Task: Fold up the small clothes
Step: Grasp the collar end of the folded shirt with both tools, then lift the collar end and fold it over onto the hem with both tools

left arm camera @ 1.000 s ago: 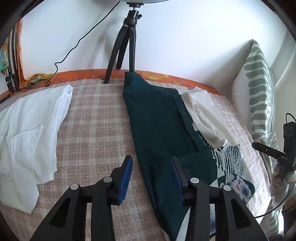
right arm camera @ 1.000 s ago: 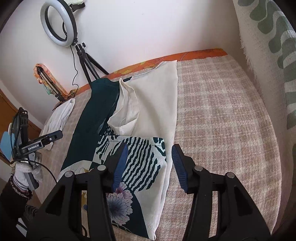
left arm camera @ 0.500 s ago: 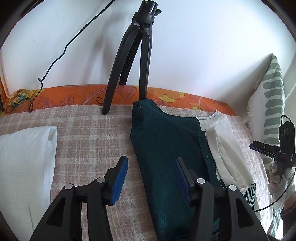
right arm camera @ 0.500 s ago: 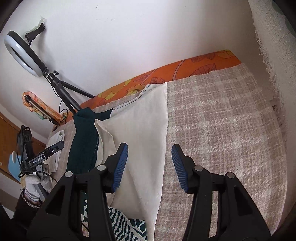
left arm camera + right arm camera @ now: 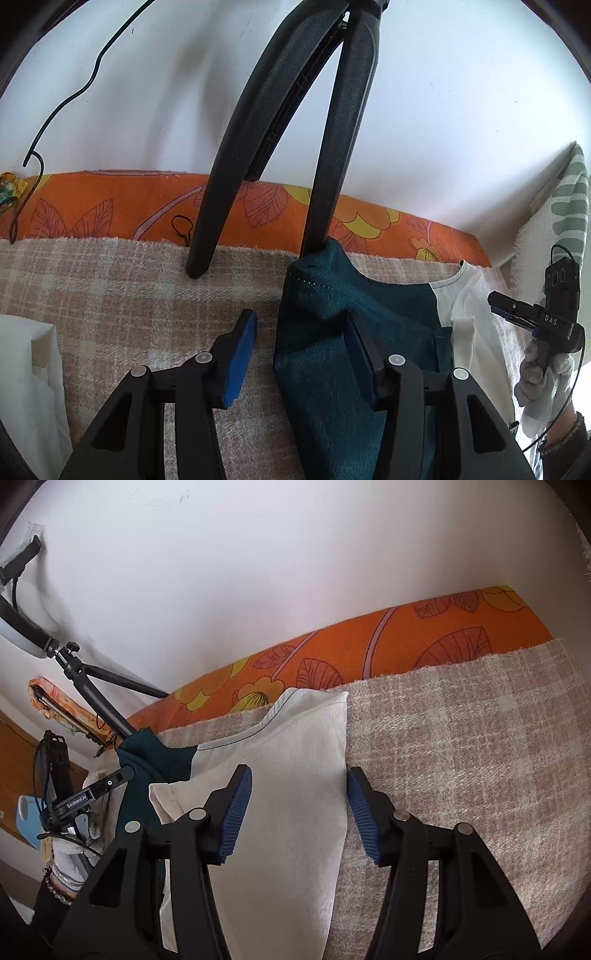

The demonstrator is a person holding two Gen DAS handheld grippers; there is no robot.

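A garment, part dark teal [image 5: 332, 314] and part cream [image 5: 469, 306], lies flat on the checked blanket [image 5: 110, 288], its top end toward the wall. My left gripper [image 5: 301, 350] hangs low over the teal corner. Its jaws are closing with the garment's left edge between them, and the pads do not press on the cloth. My right gripper [image 5: 297, 805] straddles the right edge of the cream part [image 5: 295, 746] near its top corner. Its jaws are opening and are not gripping the cloth. The teal part [image 5: 147, 753] shows at the left of that view.
A black tripod [image 5: 229, 166] stands on the blanket just beyond the teal corner, one leg touching it. An orange flowered sheet [image 5: 110, 206] runs along the white wall. White clothes [image 5: 26, 369] lie at the left. A green-patterned cushion [image 5: 565, 192] stands at the right. A gloved hand [image 5: 543, 373] is at the far right.
Both grippers have travelled along the garment from its patterned lower part to its top corners near the wall and sunk lower. The tripod now looms close in the left wrist view.
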